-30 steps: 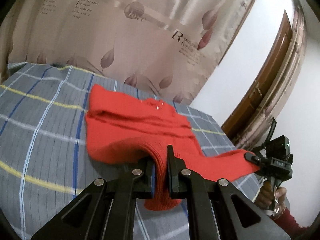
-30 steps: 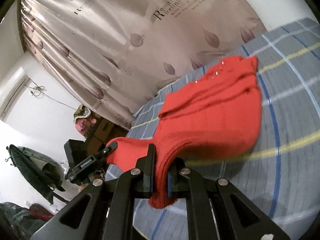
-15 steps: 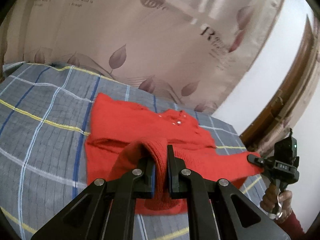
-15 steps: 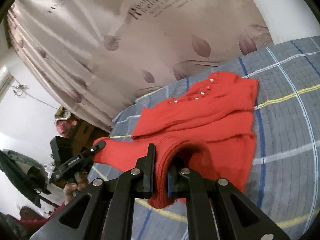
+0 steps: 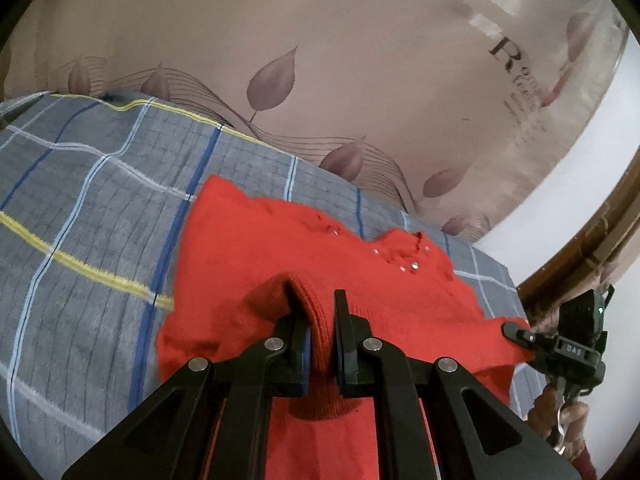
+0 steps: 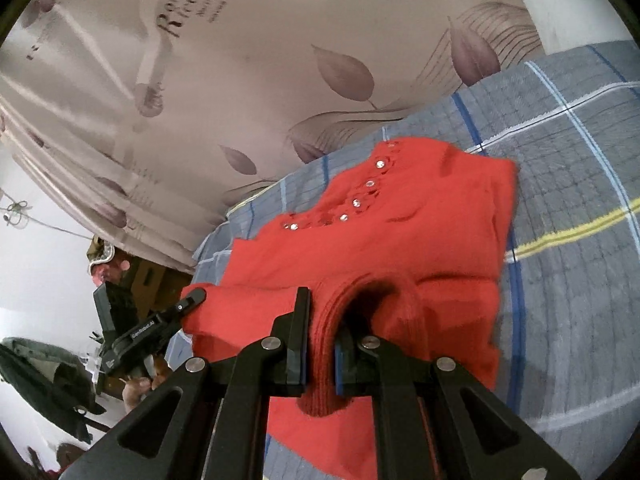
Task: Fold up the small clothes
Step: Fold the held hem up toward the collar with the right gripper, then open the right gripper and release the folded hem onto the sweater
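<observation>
A red sweater [image 5: 256, 264] lies on a plaid bedspread [image 5: 88, 240], its studded neckline [image 6: 362, 196] at 12 o'clock toward the leaf-print curtain [image 5: 320, 60]. The left gripper [image 5: 320, 320] is clamped on a raised bunch of the knit hem, and the right gripper [image 6: 322, 320] pinches another bunch of the same edge; in the left view the right one shows at 3 o'clock, in the right view the left one at 9 o'clock. The step in hand appears to be the bottom-to-top fold, with the hem lifted over the body of the garment. The next move likely calls for carrying both corners evenly toward the neckline, lowering them square, then letting go.
</observation>
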The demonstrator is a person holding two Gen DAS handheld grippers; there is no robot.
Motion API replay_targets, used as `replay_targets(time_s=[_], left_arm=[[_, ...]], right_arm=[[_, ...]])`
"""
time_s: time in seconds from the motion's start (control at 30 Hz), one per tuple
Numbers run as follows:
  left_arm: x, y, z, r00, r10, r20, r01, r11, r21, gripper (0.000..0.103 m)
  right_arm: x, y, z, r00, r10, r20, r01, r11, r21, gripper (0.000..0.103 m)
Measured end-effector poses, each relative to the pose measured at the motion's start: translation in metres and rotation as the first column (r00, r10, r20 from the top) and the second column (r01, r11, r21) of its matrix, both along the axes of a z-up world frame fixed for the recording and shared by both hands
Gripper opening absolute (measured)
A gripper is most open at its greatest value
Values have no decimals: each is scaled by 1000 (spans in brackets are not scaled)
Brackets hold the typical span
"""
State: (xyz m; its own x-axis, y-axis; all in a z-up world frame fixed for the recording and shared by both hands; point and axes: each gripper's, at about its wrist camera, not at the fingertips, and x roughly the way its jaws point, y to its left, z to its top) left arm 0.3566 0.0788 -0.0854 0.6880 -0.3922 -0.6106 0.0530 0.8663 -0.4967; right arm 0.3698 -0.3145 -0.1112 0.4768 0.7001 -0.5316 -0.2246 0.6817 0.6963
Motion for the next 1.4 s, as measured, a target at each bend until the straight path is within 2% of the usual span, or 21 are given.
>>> replay_targets(time_s=[0.13,0.27,0.3,0.37,0.4,0.43,0.47,0.53,0.63,0.73,0.8,0.87,0.9,0.97,1.0,1.07,1.13,1.2,1.27,1.33,1.4], left_arm=[[14,-2,-3,1000,-6,4,6,1000,16,11],[26,1,-3,1000,-5,17,5,1000,6,22],[28,3,-2,1000,2,19,-2,1000,-2,29],[31,9,-2,999,36,26,-36,999,-28,60],[31,14,0,997,73,37,-72,997,-35,84],[28,22,4,990,123,70,-119,991,-53,88],[24,30,7,982,156,110,-147,985,-86,89],[22,42,11,974,187,131,-171,978,-122,90],[22,57,13,974,197,108,-187,978,-97,90],[11,62,10,982,148,114,-142,988,-57,90],[-3,55,8,990,38,139,-35,999,-25,90],[-16,36,8,981,-127,144,124,992,25,90],[-22,24,7,968,-206,142,201,978,51,90],[-34,-9,5,922,-369,117,353,926,135,90],[-36,-24,1,910,-406,90,385,904,188,90],[-29,-43,-6,898,-436,53,415,882,222,90],[-15,-49,-10,904,-427,36,412,889,199,90],[4,-43,-16,926,-378,14,371,915,160,90],[23,-23,-19,960,-281,-4,280,955,96,90],[30,6,-20,992,-129,-12,129,990,65,90],[29,37,-23,1000,-11,-12,11,1000,-13,90]], right_arm=[[13,-2,-10,1000,-10,-17,11,1000,21,9],[24,-5,-18,999,-24,-33,26,998,57,11],[27,-7,-21,999,-32,-43,35,996,76,13],[30,-11,-25,997,-56,-54,62,991,121,13],[31,-16,-27,995,-80,-61,89,985,149,15],[33,-20,-30,992,-104,-74,116,977,178,19],[33,-27,-33,988,-130,-87,147,963,226,22],[30,-39,-35,979,-181,-90,199,939,279,35],[18,-48,-32,976,-207,-68,218,933,287,36],[-1,-46,-23,982,-189,-17,188,954,234,36],[-17,-41,-19,986,-167,14,162,970,184,38],[-33,-34,-19,990,-139,34,133,981,140,42],[-43,-30,-20,992,-122,45,116,987,107,44],[-55,-21,-25,993,-103,54,100,994,50,45],[-58,-17,-27,994,-95,55,93,995,33,45],[-63,-9,-34,996,-73,48,72,997,24,45],[-66,-3,-40,997,-68,39,67,997,28,46],[-68,-3,-40,997,-64,48,63,997,37,46],[-69,-4,-40,996,-70,57,68,997,30,52],[-69,-6,-41,996,-77,48,75,996,39,54],[-71,-12,-43,995,-95,42,92,994,53,55]])
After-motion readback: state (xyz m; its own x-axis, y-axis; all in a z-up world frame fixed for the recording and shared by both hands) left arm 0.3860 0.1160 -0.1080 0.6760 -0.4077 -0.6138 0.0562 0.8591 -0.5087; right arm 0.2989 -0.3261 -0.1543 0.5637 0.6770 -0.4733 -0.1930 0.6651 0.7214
